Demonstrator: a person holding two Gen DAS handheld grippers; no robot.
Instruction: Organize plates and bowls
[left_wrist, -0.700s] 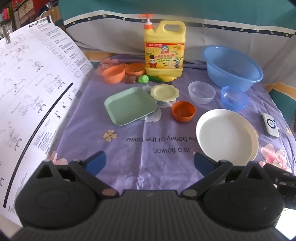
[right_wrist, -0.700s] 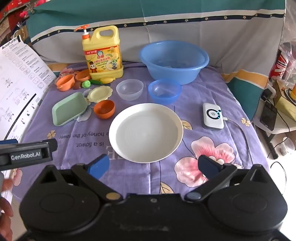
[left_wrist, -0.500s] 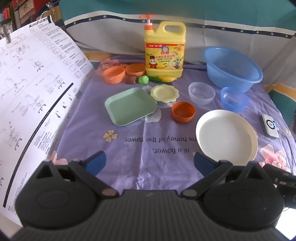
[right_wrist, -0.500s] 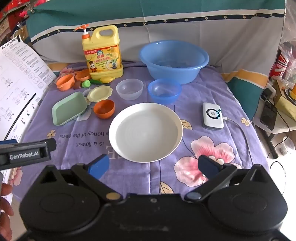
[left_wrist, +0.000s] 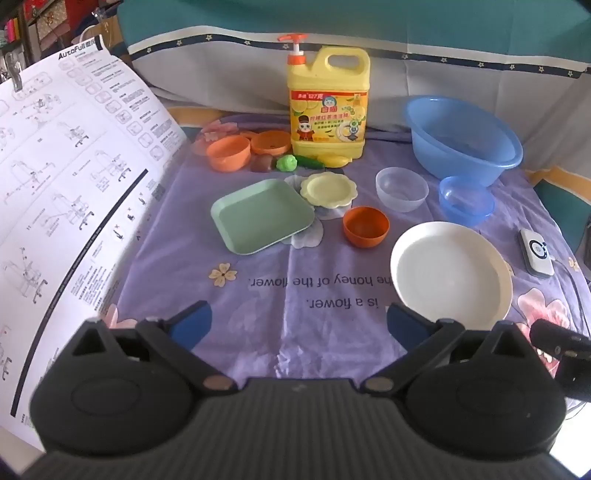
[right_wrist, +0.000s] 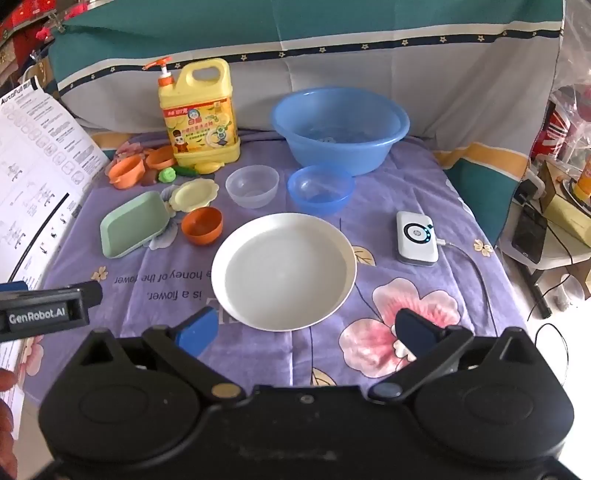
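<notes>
Plates: I see a large white plate (right_wrist: 283, 271) nearest me on the purple cloth (right_wrist: 406, 192), a green square plate (left_wrist: 262, 215) further left, and a small yellow scalloped plate (left_wrist: 328, 189) just beyond the green one's far corner.
Bowls: an orange bowl (left_wrist: 365, 226) sits between the green plate and the white plate; a clear bowl (right_wrist: 252, 185) and a small blue bowl (right_wrist: 320, 188) stand side by side beyond the white plate; a big blue basin (right_wrist: 340, 129) is behind them.
Back left corner: two orange toy pots (left_wrist: 228, 152) and a few small toy vegetables (left_wrist: 286, 163) lie in front of a yellow detergent jug (left_wrist: 328, 107).
Left gripper (left_wrist: 297, 321): I have it spread wide with nothing between the blue pads, tilted down over bare cloth short of the green plate.
Right gripper (right_wrist: 306, 330): also spread wide and empty, tilted down, with the near rim of the white plate between the fingertips in my view; whether it touches, I cannot tell.
Other items: a white device (right_wrist: 416, 238) with a cable lies to the right of the white plate; a printed instruction sheet (left_wrist: 66, 192) stands along the left edge.
</notes>
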